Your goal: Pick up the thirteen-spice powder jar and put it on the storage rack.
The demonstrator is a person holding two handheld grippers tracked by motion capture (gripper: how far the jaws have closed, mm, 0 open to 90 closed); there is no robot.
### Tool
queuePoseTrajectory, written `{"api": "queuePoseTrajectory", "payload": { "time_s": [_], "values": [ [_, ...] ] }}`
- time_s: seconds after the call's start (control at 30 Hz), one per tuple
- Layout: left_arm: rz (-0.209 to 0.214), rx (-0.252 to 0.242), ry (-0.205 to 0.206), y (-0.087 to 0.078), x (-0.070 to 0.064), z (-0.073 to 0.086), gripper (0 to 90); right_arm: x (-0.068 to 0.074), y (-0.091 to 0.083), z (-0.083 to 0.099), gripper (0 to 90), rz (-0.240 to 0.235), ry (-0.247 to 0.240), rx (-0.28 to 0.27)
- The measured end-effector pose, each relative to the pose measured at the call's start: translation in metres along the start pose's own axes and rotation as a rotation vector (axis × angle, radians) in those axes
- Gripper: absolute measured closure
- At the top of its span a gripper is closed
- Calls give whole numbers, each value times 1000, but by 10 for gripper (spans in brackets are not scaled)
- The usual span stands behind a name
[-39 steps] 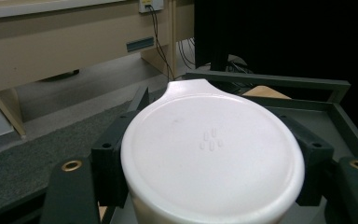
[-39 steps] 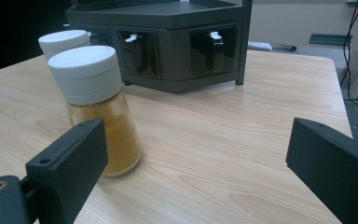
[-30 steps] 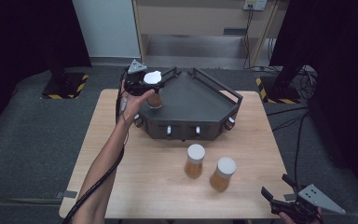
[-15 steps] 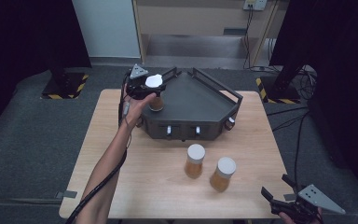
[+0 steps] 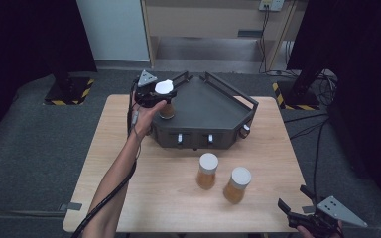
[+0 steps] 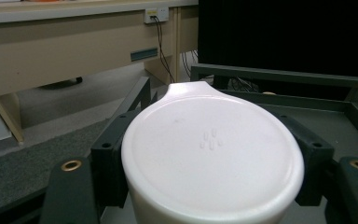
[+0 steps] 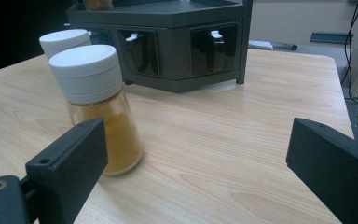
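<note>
- A white-capped spice jar (image 5: 165, 101) of amber-brown powder is gripped by the left gripper (image 5: 159, 93); its jaws are closed against the jar just below the cap.
- In the left gripper view, the jar's white cap (image 6: 212, 154) is seen large between the two black jaws, one pressed to each side of it.
- The held jar is upright at the rear left part of the dark rack (image 5: 213, 111), over its flat top tray; whether its base touches the tray cannot be told.
- The rack is a dark grey angular stand with a raised rail along its back edges and two small drawers with pale handles on its front face, seen in the right gripper view (image 7: 177, 39).
- The rack stands on the far half of the light wooden table (image 5: 129, 198).
- Two more white-capped spice jars stand upright on the table in front of the rack, near each other but apart: one (image 5: 207, 171) nearer the rack, the other (image 5: 237, 184) closer to the front edge and to the right.
- The right gripper (image 5: 302, 210) is held low at the table's front right corner, its jaws spread wide with nothing between them.
- In the right gripper view, the nearer jar (image 7: 98, 107) is seen beyond the left jaw, with the second jar's cap (image 7: 63, 39) behind it.
</note>
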State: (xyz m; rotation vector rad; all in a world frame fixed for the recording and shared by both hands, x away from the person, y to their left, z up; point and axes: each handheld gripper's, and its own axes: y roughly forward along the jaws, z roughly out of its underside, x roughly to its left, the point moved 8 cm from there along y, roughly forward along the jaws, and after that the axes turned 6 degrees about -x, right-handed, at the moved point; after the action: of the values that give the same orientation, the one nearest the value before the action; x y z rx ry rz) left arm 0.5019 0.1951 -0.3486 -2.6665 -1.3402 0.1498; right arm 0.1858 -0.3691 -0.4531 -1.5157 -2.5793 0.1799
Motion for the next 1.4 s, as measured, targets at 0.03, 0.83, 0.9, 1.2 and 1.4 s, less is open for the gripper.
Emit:
{"api": "queuePoseTrajectory", "payload": {
  "time_s": [0.03, 0.83, 0.9, 1.2, 1.4],
  "values": [
    [-1, -1, 3, 0, -1, 0, 296, 0, 0, 0, 53, 0, 0, 0],
    [20, -83, -9, -23, -6, -47, 28, 0, 0, 0, 53, 0, 0, -1],
    [30, -88, 3, -28, -7, -54, 21, 0, 0, 0, 53, 0, -1, -4],
    [75, -112, 41, -53, -18, -71, 17, 1, 0, 0, 53, -1, -2, -5],
    [83, -122, 42, -70, -23, -75, 23, 1, 0, -1, 53, -1, -7, -2]
  ]
}}
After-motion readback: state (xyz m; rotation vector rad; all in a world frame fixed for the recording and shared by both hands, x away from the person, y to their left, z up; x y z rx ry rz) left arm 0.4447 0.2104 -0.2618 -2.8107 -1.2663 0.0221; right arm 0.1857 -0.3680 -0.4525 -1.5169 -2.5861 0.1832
